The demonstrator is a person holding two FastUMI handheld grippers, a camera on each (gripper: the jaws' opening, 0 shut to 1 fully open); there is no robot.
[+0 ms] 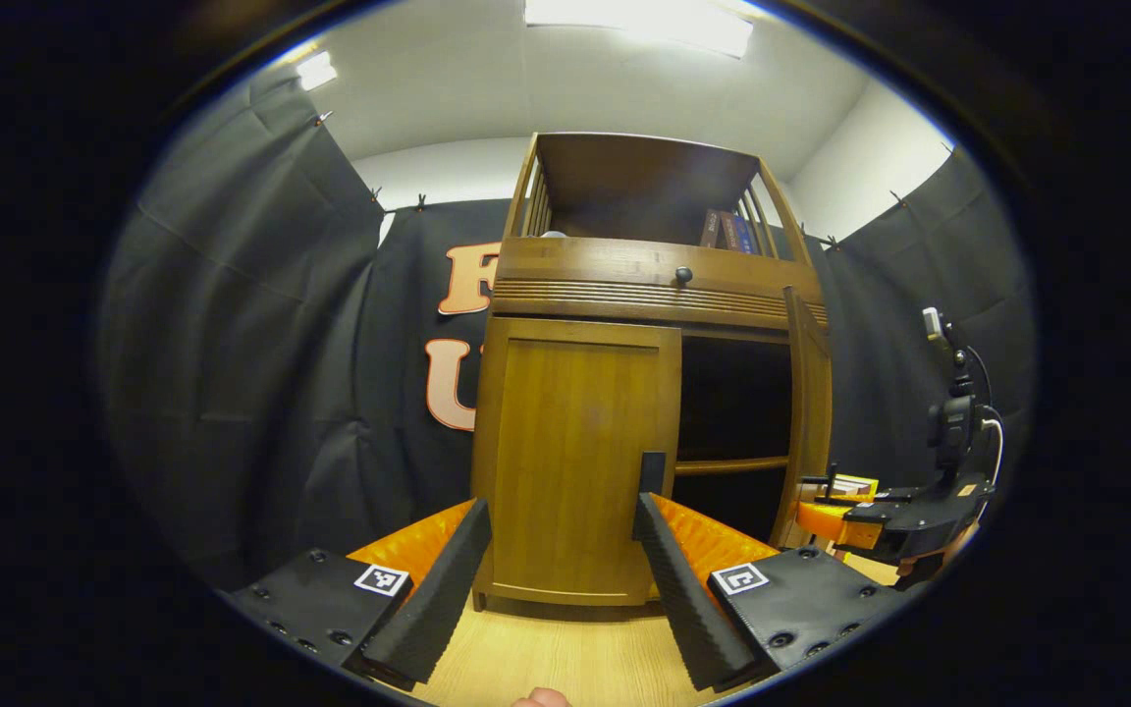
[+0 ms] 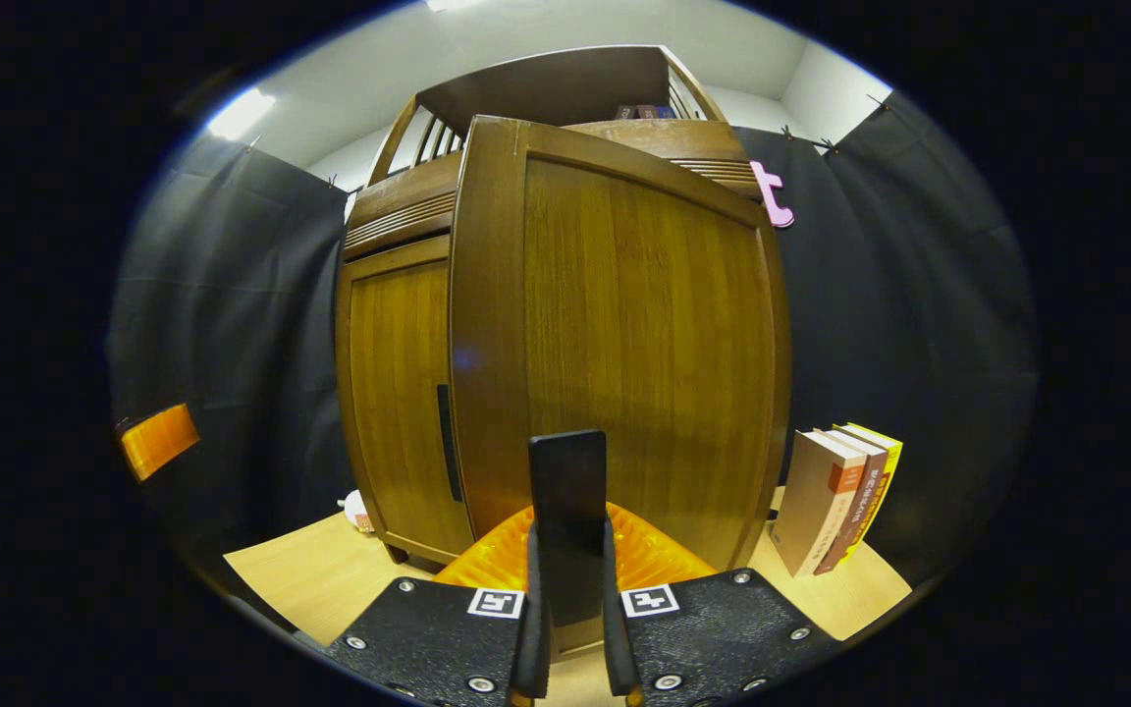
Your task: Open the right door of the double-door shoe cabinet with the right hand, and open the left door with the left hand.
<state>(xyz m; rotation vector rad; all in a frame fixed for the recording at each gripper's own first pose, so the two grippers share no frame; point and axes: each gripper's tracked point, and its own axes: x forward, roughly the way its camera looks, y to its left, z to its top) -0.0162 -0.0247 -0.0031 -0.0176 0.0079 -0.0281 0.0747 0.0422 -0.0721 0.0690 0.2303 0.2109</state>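
Right door (image 2: 624,353) swings open, right gripper (image 2: 568,628) clamped on its handle (image 2: 566,491); left gripper (image 1: 561,579), fingers spread and empty, next must reach the closed left door (image 1: 575,452).

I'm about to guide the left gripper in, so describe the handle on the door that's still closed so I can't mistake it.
Start at the wooden shoe cabinet standing on the light wood floor. Its left door is closed, while the right door stands swung out. The left door's handle is a dark, upright bar on that door's inner edge, beside the dark opening; unlike the small round knob higher up, it is long and flat.
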